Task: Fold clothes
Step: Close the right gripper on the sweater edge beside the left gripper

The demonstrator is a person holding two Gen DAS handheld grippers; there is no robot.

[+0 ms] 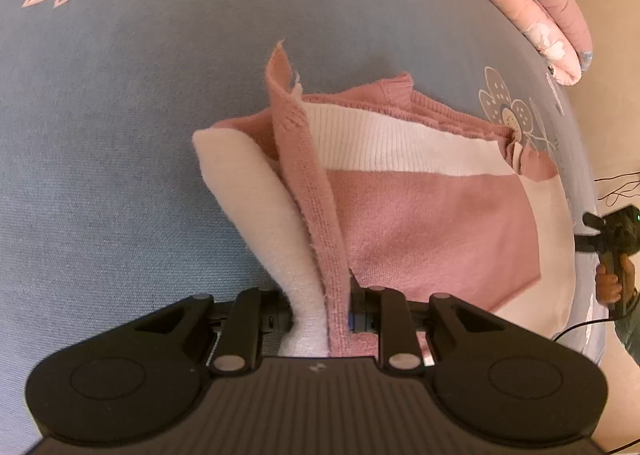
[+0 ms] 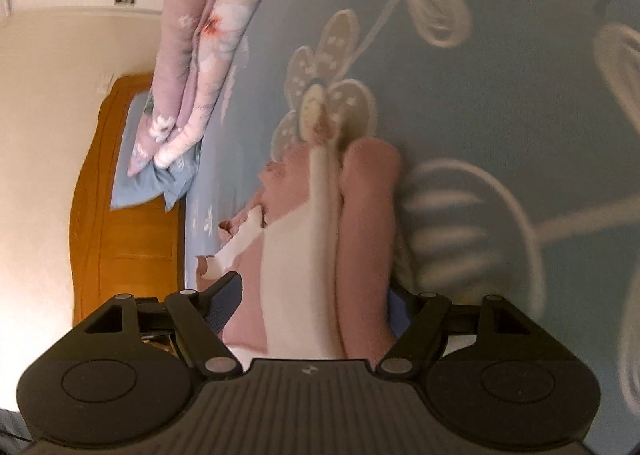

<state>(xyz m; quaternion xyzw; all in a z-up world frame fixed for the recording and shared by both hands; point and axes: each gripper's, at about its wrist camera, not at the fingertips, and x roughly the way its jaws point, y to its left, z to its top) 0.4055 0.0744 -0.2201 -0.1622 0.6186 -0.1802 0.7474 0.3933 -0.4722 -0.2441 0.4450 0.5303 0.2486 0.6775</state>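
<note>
While the left gripper (image 1: pixel 320 311) pinches a raised fold of the pink-and-white knit sweater (image 1: pixel 432 215) near the blue bedsheet's (image 1: pixel 100 135) edge, the right gripper (image 2: pixel 316 307) stands wide, straddling it unclenched.

Home bedroom, blue floral bedsheet (image 1: pixel 120 115), folded quilt (image 2: pixel 192 67), wooden headboard (image 2: pixel 120 215)

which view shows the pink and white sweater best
The left wrist view: the sweater lies spread on the blue bedsheet, stripes and ribbed band sharp, one edge pinched in the left hand-held gripper. The right wrist view shows it blurred, bunched and cut off.
</note>
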